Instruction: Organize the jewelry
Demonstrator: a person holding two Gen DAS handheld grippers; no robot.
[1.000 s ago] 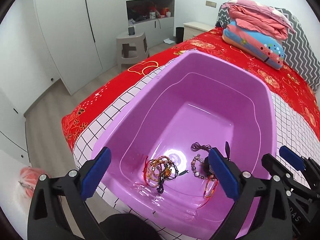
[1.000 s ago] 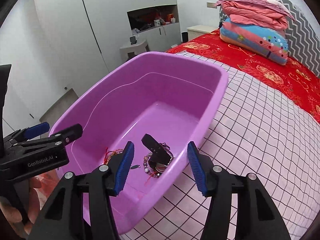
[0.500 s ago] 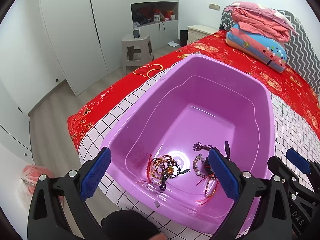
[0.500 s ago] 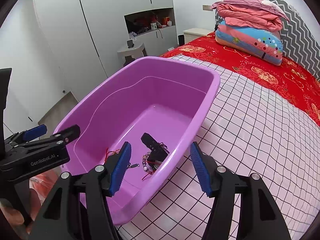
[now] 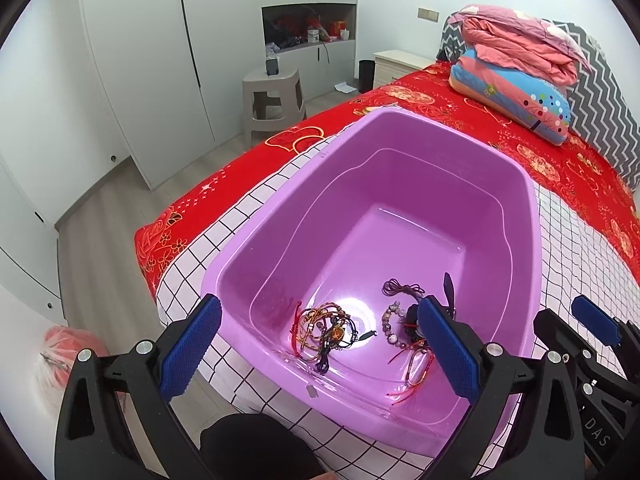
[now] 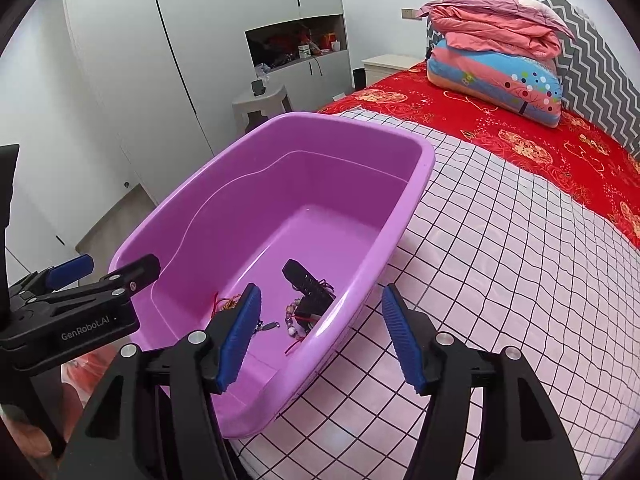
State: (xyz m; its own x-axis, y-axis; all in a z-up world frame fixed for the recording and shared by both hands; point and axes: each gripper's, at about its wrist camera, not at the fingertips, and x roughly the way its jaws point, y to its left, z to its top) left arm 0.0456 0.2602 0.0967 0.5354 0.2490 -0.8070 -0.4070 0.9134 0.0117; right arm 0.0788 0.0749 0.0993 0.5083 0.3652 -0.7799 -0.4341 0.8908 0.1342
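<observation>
A purple plastic tub [image 5: 516,184] sits on the bed's checked cover; it also shows in the right wrist view [image 6: 424,160]. On its floor lie a tangle of red and gold cord bracelets [image 5: 324,330], a beaded bracelet [image 5: 390,322] and a black watch-like piece [image 6: 308,286]. My left gripper [image 5: 320,350] is open and empty, held above the tub's near rim. My right gripper [image 6: 320,338] is open and empty, over the tub's right rim. The left gripper also shows at the left of the right wrist view [image 6: 104,276].
A white checked cover [image 6: 500,280] lies over a red bedspread [image 5: 560,160]. Folded quilts and a pillow [image 6: 496,52] are stacked at the headboard. A grey stool [image 5: 274,96] and white wardrobes [image 5: 140,60] stand beyond the bed. A red bag [image 5: 68,344] lies on the floor.
Both grippers have drawn back and up from the tub, so more of the tub and bed shows. Both stay open and empty. The jewelry has not moved.
</observation>
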